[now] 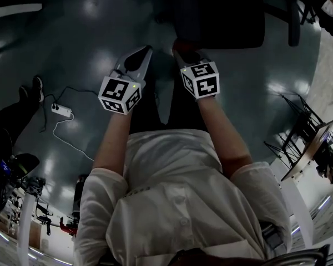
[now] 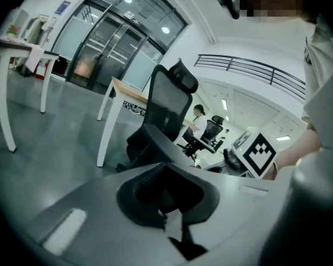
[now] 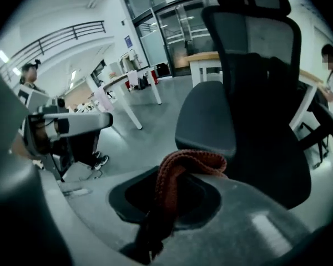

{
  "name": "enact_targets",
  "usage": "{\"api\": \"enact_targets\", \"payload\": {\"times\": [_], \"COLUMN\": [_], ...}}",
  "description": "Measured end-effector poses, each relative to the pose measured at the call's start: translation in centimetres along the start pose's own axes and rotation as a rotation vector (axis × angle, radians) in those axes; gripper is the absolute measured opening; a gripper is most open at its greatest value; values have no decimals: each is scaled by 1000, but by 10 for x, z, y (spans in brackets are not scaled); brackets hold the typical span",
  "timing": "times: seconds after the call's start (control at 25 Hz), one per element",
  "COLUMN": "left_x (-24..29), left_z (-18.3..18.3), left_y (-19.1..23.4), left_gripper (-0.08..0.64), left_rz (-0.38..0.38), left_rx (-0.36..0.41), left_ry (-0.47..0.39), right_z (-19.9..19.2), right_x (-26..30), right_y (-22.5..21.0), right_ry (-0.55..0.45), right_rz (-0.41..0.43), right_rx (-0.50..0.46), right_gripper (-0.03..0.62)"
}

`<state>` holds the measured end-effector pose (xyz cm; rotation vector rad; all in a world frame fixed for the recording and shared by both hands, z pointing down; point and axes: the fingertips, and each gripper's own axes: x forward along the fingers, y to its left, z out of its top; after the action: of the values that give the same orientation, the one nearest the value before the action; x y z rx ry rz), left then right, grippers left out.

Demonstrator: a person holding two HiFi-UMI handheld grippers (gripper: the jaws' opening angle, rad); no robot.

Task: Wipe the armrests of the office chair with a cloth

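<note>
Right gripper is clenched on a reddish-brown knitted cloth, which bunches up out of its jaws and hangs clear of the office chair. Left gripper is held just beside it, jaws together with nothing between them. Both point forward at the chair, which stands close ahead on the glossy grey floor, its seat facing the grippers. A white power strip with its cable lies on the floor to the left.

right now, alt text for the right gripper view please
A reddish-brown knitted cloth is clamped in the right gripper, which faces a black mesh office chair close ahead. White desks stand behind on a grey floor.
</note>
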<state>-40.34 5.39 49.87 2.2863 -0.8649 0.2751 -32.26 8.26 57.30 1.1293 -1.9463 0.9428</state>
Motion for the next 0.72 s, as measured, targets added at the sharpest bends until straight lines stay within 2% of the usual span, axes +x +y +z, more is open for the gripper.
{"api": "enact_targets", "payload": {"times": [0.24, 0.44, 0.52, 0.6, 0.72], "left_x": [-19, -31, -35, -39, -46], "left_z": [19, 33, 36, 36, 33], "left_y": [24, 44, 50, 57, 65], "left_gripper": [9, 9, 9, 9, 9], "left_rz": [32, 13, 5, 2, 3], "left_rx": [-5, -6, -3, -2, -9], "left_ry": [-58, -83, -83, -85, -83], "right_z": [21, 37, 50, 69, 101], "right_x": [17, 23, 25, 28, 25], "right_y": [19, 19, 23, 27, 38], "right_ry": [-42, -101, -135, -169, -214], "right_rz": [-31, -118, -138, -156, -132], "right_rx": [149, 293, 267, 197, 122], "right_gripper": [49, 49, 49, 49, 49]}}
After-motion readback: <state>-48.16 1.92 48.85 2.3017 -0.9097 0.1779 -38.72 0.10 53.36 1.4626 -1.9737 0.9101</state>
